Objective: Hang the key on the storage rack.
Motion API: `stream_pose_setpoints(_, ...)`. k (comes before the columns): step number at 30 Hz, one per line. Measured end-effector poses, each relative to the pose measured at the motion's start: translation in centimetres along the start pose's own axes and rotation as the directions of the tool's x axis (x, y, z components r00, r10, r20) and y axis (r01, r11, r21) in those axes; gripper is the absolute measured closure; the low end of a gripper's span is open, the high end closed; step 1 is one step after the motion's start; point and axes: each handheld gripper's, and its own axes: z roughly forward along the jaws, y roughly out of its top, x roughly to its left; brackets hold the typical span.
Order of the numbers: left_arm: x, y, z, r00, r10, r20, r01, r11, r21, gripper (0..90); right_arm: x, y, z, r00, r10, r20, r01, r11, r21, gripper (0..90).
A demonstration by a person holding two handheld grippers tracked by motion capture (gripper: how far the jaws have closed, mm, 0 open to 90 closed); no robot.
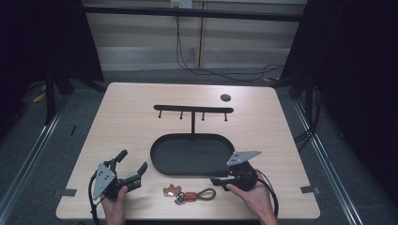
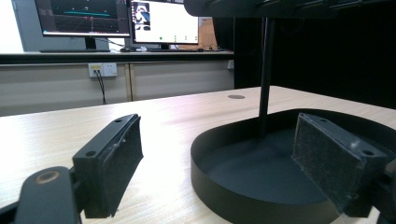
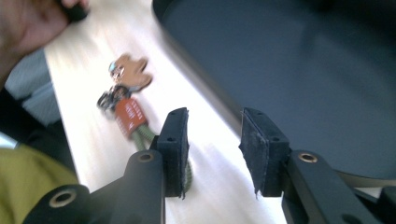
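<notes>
— Where does the keychain lie?

— On the tabletop, near its front edge, between the person's two hands and just in front of the oval black tray. It has a brown gingerbread-man-shaped tag at its left end, metal rings, a red-orange sleeve in the middle and an olive cord loop at its right end. In the right gripper view the same keychain is a little blurred, with the cord end running under the left pad.

— And the right tongs?

— Held low over the tabletop at the cord end of the keychain, pointing left along the front rim of the tray. The jaws stand a little apart, released, with nothing pinched between them; bare wood shows through the gap. Whether the pad touches the cord I cannot tell.

— The left tongs?

— Well to the left of the keychain, pointing toward the tray, spread wide and empty. In the left gripper view, one pad hangs over the wood and the other over the tray's front wall.

— What else stands there?

— A thin post rises from the back of the tray and carries a black crossbar with four small pegs hanging from it. A round dark grommet sits behind it. Monitors show beyond the tabletop.
</notes>
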Motion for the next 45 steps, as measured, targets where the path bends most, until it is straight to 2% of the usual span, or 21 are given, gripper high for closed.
stream_pose_setpoints(1, 0.0, 0.0, 0.0, 1.0, 0.007, -0.003, -0.007, 1.0, 0.001, 15.6, 0.0, 0.0, 0.0, 1.0, 0.0, 0.0, 0.0, 1.0, 0.0, 62.3)
stream_pose_setpoints(5, 0.0, 0.0, 0.0, 1.0, 0.0, 0.006, 0.0, 1.0, 0.0, 15.6, 0.3, 0.1, 1.2, 0.999, -0.007, -0.045, 0.01, 0.996, 0.086, 66.9)
stream_pose_setpoints(6, 0.0, 0.0, 0.0, 1.0, 0.004, 0.001, -0.004, 1.0, 0.001, 15.6, 0.3, 0.1, 1.2, 0.999, -0.007, -0.045, 0.01, 0.996, 0.086, 66.9)
stream_pose_setpoints(7, 0.0, 0.0, 0.0, 1.0, 0.003, 0.003, -0.003, 1.0, 0.0, 15.6, 0.4, 0.1, 1.4, 0.9981, -0.013, -0.06, 0.02, 0.994, 0.112, 68.3)
stream_pose_setpoints(9, 0.1, 0.0, 0.0, 1.0, 0.006, 0.003, -0.006, 1.0, 0.001, 15.6, 0.5, 0.1, 1.5, 0.9977, -0.015, -0.066, 0.023, 0.992, 0.121, 68.7)
stream_pose_setpoints(15, 0.1, 0.0, 0.0, 1.0, 0.008, 0.0, -0.008, 1.0, 0.0, 15.6, 0.4, 0.3, 1.6, 0.9955, -0.034, -0.089, 0.052, 0.978, 0.201, 71.3)
stream_pose_setpoints(18, 0.1, 0.0, 0.0, 1.0, 0.008, 0.0, -0.008, 1.0, 0.0, 15.6, 0.4, 0.4, 1.6, 0.9944, -0.037, -0.099, 0.058, 0.974, 0.217, 72.2)
stream_pose_setpoints(28, 0.1, 0.0, 0.0, 1.0, 0.009, 0.001, -0.009, 1.0, 0.0, 15.6, 0.5, 1.1, 3.1, 0.9888, -0.093, -0.117, 0.126, 0.939, 0.319, 71.6)
stream_pose_setpoints(31, 0.1, 0.0, 0.0, 1.0, 0.009, 0.0, -0.009, 1.0, 0.0, 15.6, 0.3, 1.2, 3.4, 0.9872, -0.088, -0.132, 0.128, 0.937, 0.326, 68.8)
stream_pose_setpoints(34, 0.0, 0.0, 0.0, 1.0, 0.005, 0.001, -0.005, 1.0, 0.0, 15.6, 0.3, 1.4, 3.7, 0.9849, -0.104, -0.138, 0.146, 0.928, 0.344, 70.0)
stream_pose_setpoints(39, 0.0, 0.0, 0.0, 1.0, 0.005, 0.003, -0.005, 1.0, -0.001, 15.6, 0.6, 1.7, 4.1, 0.9836, -0.126, -0.129, 0.167, 0.907, 0.388, 74.0)
stream_pose_setpoints(45, 0.1, 0.0, 0.0, 1.0, 0.009, 0.001, -0.009, 1.0, 0.0, 15.6, 0.8, 1.9, 4.2, 0.9845, -0.133, -0.114, 0.169, 0.898, 0.407, 80.4)
